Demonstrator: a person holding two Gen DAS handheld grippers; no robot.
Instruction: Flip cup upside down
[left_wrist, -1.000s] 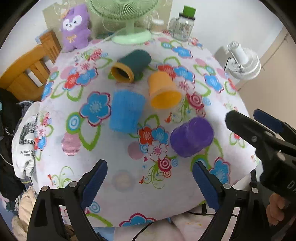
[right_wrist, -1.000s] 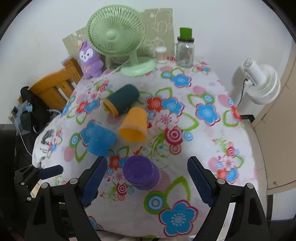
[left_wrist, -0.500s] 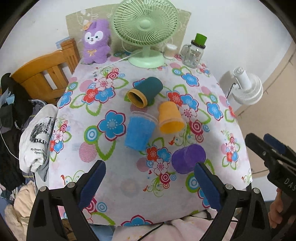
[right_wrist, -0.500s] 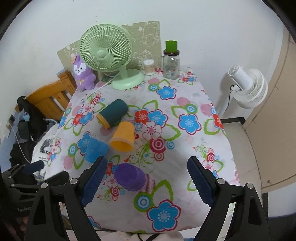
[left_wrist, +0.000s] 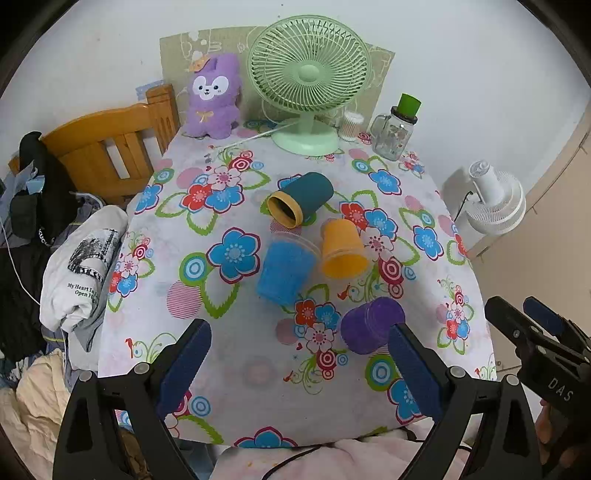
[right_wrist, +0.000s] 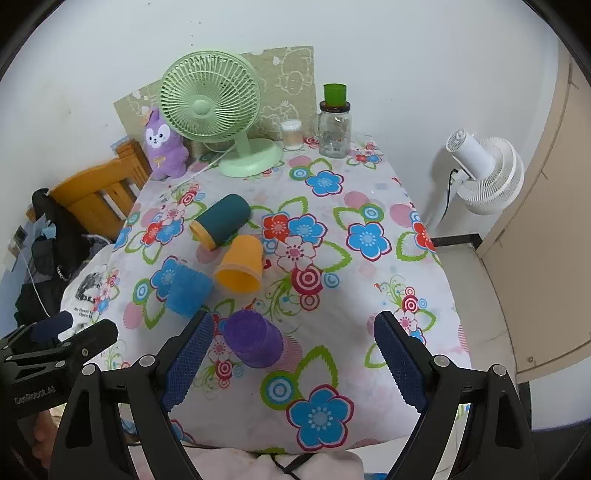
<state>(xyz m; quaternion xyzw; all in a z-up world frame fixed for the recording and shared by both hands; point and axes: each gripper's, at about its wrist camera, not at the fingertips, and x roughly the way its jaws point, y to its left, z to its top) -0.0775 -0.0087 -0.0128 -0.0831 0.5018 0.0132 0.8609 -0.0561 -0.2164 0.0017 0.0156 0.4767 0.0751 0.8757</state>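
Four cups lie on their sides on the flower-patterned bench (left_wrist: 229, 332): a dark teal cup (left_wrist: 301, 198), an orange cup (left_wrist: 343, 253), a blue cup (left_wrist: 286, 271) and a purple cup (left_wrist: 371, 325). The teal cup's yellow-rimmed mouth faces the near left. The orange and blue cups lie close together, possibly touching; the left wrist view does not settle it. The purple cup lies nearest the front edge, apart from the others. The left gripper (left_wrist: 299, 369) is held above the near edge, released, jaws wide apart, grasping nothing. The right gripper (right_wrist: 293, 363) is likewise released and holds nothing; the purple cup (right_wrist: 253, 343) shows just inside its left finger. A green fan (left_wrist: 308, 79), a purple plush toy (left_wrist: 214, 96) and a glass jar (left_wrist: 397, 129) stand at the far end.
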